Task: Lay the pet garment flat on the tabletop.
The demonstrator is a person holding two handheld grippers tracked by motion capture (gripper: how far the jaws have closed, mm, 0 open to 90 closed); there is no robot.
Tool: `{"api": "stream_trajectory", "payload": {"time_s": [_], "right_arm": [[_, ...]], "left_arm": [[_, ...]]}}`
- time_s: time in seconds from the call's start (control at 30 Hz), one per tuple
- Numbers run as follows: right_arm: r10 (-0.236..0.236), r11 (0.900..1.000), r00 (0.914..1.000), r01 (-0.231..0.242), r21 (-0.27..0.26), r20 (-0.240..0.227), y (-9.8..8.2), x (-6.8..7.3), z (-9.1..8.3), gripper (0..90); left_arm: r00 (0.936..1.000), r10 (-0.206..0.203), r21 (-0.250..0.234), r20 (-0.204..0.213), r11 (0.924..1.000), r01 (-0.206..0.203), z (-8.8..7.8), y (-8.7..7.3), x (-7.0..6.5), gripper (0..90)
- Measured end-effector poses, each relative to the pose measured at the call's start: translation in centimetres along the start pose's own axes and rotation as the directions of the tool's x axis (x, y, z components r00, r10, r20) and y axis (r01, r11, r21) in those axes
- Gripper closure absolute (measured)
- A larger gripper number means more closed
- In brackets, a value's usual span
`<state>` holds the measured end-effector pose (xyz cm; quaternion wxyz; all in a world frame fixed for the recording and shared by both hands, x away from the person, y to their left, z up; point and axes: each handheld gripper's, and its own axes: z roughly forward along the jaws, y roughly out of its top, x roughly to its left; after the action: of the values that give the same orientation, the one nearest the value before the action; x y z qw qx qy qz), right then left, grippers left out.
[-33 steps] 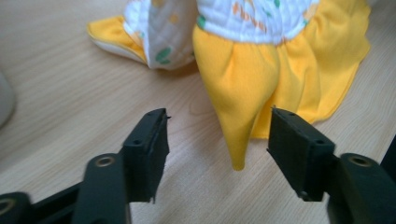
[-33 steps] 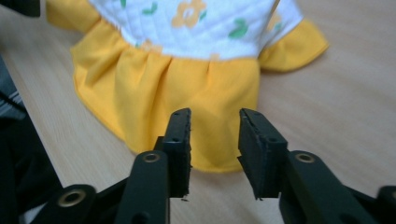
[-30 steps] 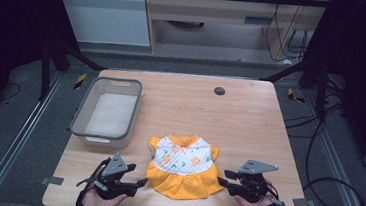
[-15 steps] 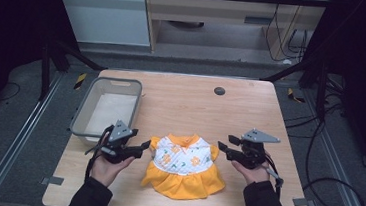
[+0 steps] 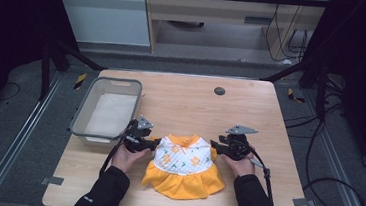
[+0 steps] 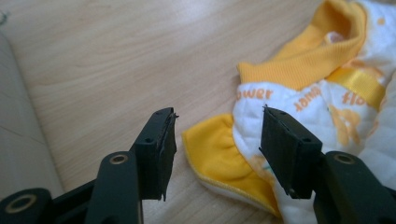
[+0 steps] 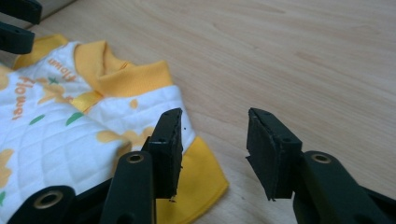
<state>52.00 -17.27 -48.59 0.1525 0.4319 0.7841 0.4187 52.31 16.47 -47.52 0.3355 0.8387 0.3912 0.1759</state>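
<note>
A small dress (image 5: 184, 166) with a white quilted top, orange flower print and yellow skirt lies flat on the wooden table (image 5: 181, 98), collar toward the far side. My left gripper (image 5: 155, 142) is open at the dress's left shoulder; its jaws straddle the yellow sleeve (image 6: 219, 149) just above the table. At the right shoulder my right gripper (image 5: 213, 145) stands open, its left jaw over the yellow sleeve edge (image 7: 198, 172). Between the jaws of the left gripper (image 6: 217, 140) and the right gripper (image 7: 215, 144) nothing is clamped.
A grey plastic bin (image 5: 106, 109) stands on the table's left side, just behind my left hand. A small dark round disc (image 5: 219, 90) lies near the far edge. Bare wood stretches behind the dress and to its right.
Both hands moved forward from the near edge to the dress's shoulders. The dress appears to have shifted a little away from the near edge and lies flatter.
</note>
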Motion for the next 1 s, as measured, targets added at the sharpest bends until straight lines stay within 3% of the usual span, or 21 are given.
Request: {"api": "stream_trajectory", "payload": {"time_s": [0.1, 0.17, 0.23, 0.33, 0.63, 0.8, 0.9, 1.0], "right_arm": [[-0.009, 1.000, 0.9997, 0.009, 0.024, -0.021, -0.2, 0.3, 0.5, 56.6], [-0.026, 0.999, 0.9992, 0.028, 0.046, -0.032, -0.4, 0.6, 1.0, 57.6], [-0.034, 0.997, 0.9990, 0.036, 0.066, -0.031, -0.6, 1.0, 1.3, 59.4], [-0.050, 0.996, 0.9985, 0.051, 0.073, -0.024, -0.8, 1.2, 1.5, 62.3], [-0.029, 0.995, 0.9980, 0.035, 0.098, -0.056, -0.8, 1.5, 1.5, 82.1], [-0.016, 0.994, 0.9977, 0.023, 0.105, -0.066, -0.6, 1.6, 1.1, 83.7], [-0.025, 0.998, 0.9974, 0.029, 0.052, -0.067, -0.2, 1.5, 0.3, 83.8], [-0.035, 0.999, 0.9972, 0.034, -0.025, -0.066, 0.5, 1.6, -1.0, 83.8]], "left_arm": [[0.9998, -0.015, -0.002, 0.013, 0.9999, 0.015, 0.2, -0.6, 0.0, 45.8], [0.9999, -0.014, 0.022, 0.009, 0.9997, 0.014, 0.5, -0.9, 0.0, 46.9], [0.9992, -0.033, 0.030, 0.022, 0.9990, 0.033, 0.7, -1.0, 0.1, 47.3], [0.9992, -0.031, 0.043, 0.025, 0.9986, 0.030, 0.8, -1.0, -0.1, 49.8], [0.9956, -0.059, 0.056, 0.072, 0.9969, 0.055, 1.0, -1.0, -0.6, 74.2], [0.9930, -0.084, 0.057, 0.083, 0.9952, 0.079, 0.5, -0.9, -0.6, 82.1], [0.9925, -0.090, -0.005, 0.084, 0.9959, 0.090, -0.7, -0.5, -0.4, 83.2], [0.9919, -0.095, -0.096, 0.084, 0.9900, 0.103, -2.5, -0.1, -0.2, 83.3]]}}
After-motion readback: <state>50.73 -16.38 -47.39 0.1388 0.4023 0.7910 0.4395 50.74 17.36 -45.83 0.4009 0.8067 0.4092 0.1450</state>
